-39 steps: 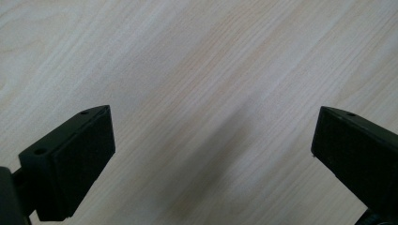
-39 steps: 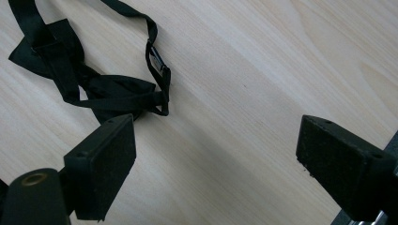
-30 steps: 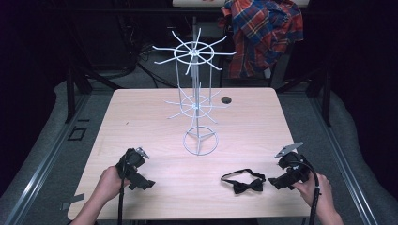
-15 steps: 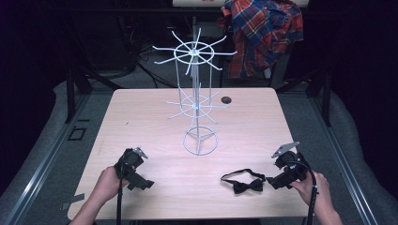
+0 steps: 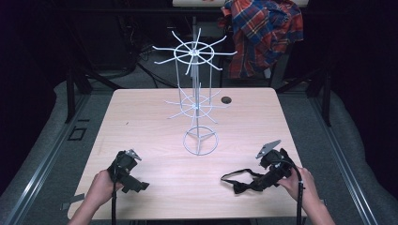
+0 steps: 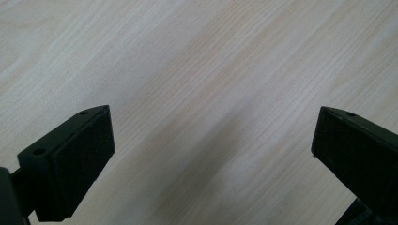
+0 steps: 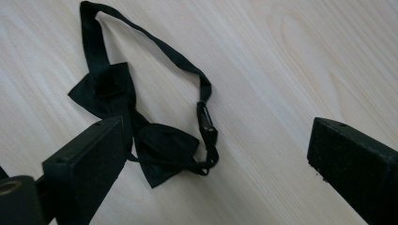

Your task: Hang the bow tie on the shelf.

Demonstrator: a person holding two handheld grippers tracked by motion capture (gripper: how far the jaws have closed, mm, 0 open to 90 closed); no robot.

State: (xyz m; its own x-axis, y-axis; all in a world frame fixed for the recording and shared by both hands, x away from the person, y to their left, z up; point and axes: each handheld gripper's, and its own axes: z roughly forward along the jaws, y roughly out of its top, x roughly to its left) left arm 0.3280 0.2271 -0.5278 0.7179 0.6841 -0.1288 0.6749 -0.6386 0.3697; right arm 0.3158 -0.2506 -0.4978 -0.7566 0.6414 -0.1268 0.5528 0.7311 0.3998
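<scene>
- So the step here looks like the approach for a pickup: the right hand-held gripper (image 5: 256,182) is down at the near right part of the table (image 5: 141,117), right up against a black bow tie (image 5: 239,184).
- From the right gripper view the bow tie (image 7: 159,145) lies flat on the wood with its strap (image 7: 155,44) looped out away from the bow. The jaws are spread wide with nothing between them, so no grip yet. One jaw sits right over the edge of the bow, the other is well off to the side over bare wood.
- The left hand-held gripper (image 5: 133,180) is at the near left of the table, well apart from the bow tie. Its jaws are also wide apart, with just wood grain (image 6: 211,93) between them. Looks like it's only waiting.
- There's a white wire rack (image 5: 195,108) with spoke arms standing mid-table, behind both grippers. My guess is the bow tie is meant to end up hung on one of those arms, but that's me guessing.
- Next move, I'd say: shift the right one sideways so the bow or the strap near the clasp (image 7: 206,122) lands between the jaws, drop low, then squeeze.
- The fabric is thin and flat on the table, so the jaws need to come down nearly touching the wood or they'll shut on air.
</scene>
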